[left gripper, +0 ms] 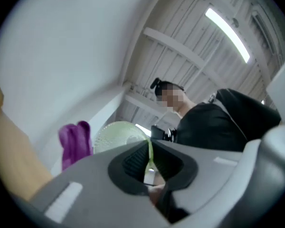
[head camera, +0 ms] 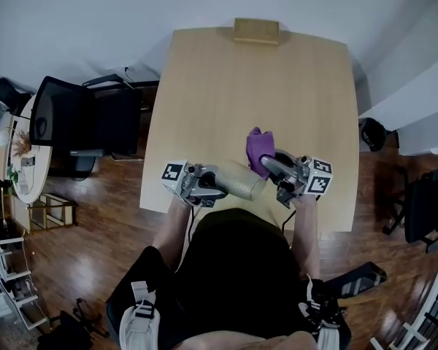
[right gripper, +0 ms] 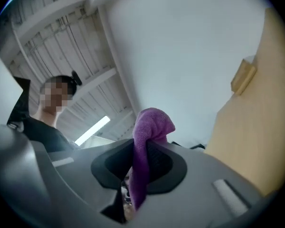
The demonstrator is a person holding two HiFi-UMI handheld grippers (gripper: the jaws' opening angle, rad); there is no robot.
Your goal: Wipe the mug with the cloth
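Pale green ceramic mug point(head camera: 239, 183): clamped by its wall in the narrowed left gripper point(head camera: 217, 184), lying sideways over the near edge of the light wooden table point(head camera: 255, 79). Its long axis points at the right gripper point(head camera: 271, 166), whose jaws pinch the purple microfibre cloth point(head camera: 258, 149) just beside it.

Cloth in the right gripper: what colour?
The cloth is purple, clearest in the right gripper view.

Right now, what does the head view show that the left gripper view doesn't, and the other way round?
Only the head view: the wooden block at the far edge of the table, the black office chair and the wooden floor. Only the left gripper view: the beamed ceiling with its strip light. Both: the pale green mug with the left gripper shut on its rim, the purple cloth, and the table.
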